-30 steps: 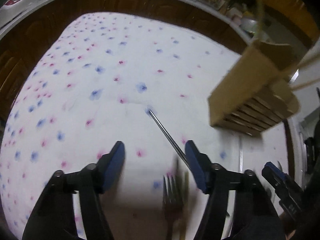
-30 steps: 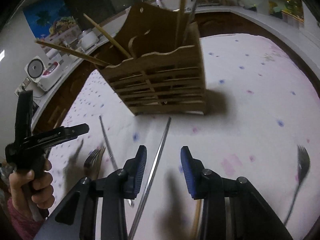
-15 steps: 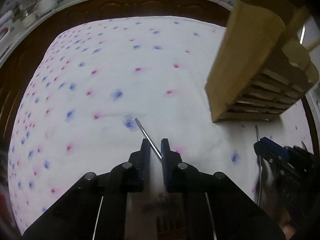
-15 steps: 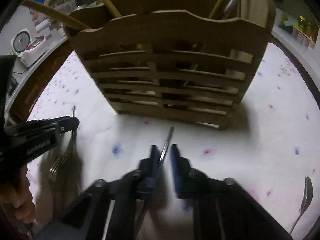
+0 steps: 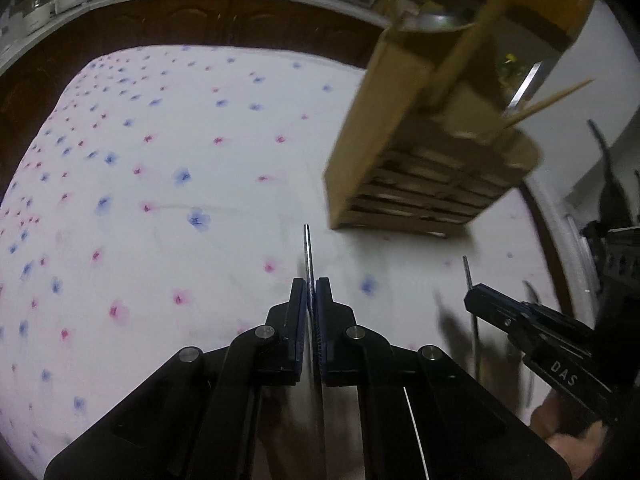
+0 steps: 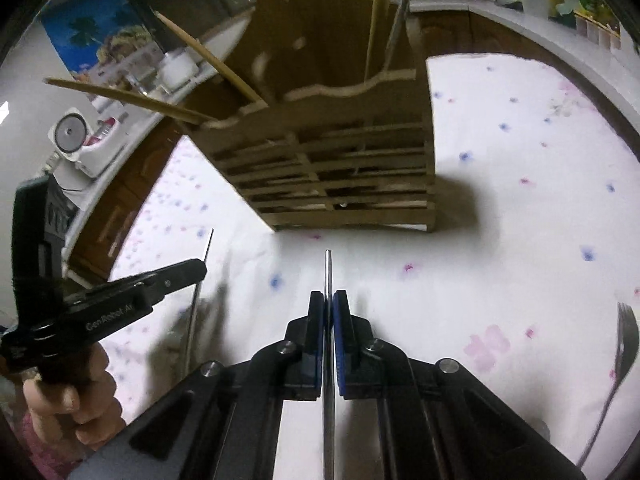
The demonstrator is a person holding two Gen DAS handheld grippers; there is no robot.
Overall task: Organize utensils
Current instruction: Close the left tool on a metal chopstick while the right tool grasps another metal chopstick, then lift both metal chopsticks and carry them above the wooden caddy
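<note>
Both tongs, left marked "GenRobot AI", right "DAS", pinch metal chopsticks.

White tablecloth dotted with blue and pink flowers; tan wooden caddy; black tool with blue pads.

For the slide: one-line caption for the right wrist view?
Right gripper clamps a metal chopstick before the wooden utensil holder; a fork lies on the floral tablecloth.

Black hand-held gripper, blue finger pads, silver pivot screws.
</note>
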